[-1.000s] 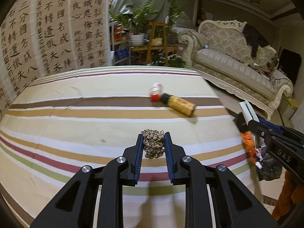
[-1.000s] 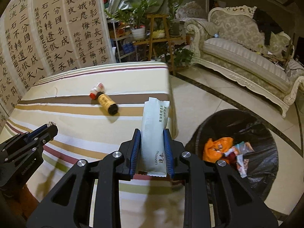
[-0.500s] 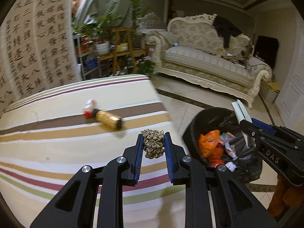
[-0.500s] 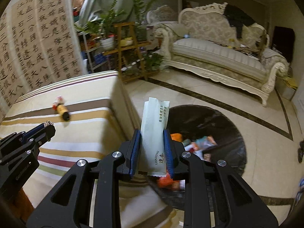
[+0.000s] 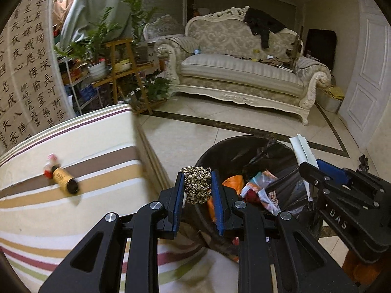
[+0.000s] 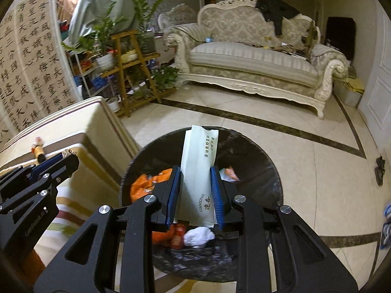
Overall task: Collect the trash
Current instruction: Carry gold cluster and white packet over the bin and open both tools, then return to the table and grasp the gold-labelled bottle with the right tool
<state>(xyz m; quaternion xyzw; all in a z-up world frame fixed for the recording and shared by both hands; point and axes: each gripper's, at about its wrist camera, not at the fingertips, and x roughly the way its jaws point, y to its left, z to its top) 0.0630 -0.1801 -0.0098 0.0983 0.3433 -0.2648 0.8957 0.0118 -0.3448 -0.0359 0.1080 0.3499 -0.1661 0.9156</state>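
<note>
My left gripper (image 5: 196, 183) is shut on a golden metal scouring ball (image 5: 196, 184) and holds it over the near rim of the black-lined trash bin (image 5: 227, 149). My right gripper (image 6: 195, 183) is shut on a pale green paper packet (image 6: 199, 168), upright above the bin (image 6: 254, 151), which holds orange and white wrappers. The right gripper also shows in the left wrist view (image 5: 315, 163) over the bin's right side. The left gripper shows in the right wrist view (image 6: 66, 157) at the left. A yellow bottle with a red cap (image 5: 61, 177) lies on the striped table (image 5: 73, 210).
The striped table's corner (image 6: 97, 112) stands just left of the bin. A cream sofa (image 5: 244, 73) and a wooden plant stand (image 5: 127, 73) stand across the tiled floor. A calligraphy screen (image 5: 27, 78) is behind the table.
Both grippers have swung right from over the table to over the trash bin, each still holding its item. The bottle has stayed on the table.
</note>
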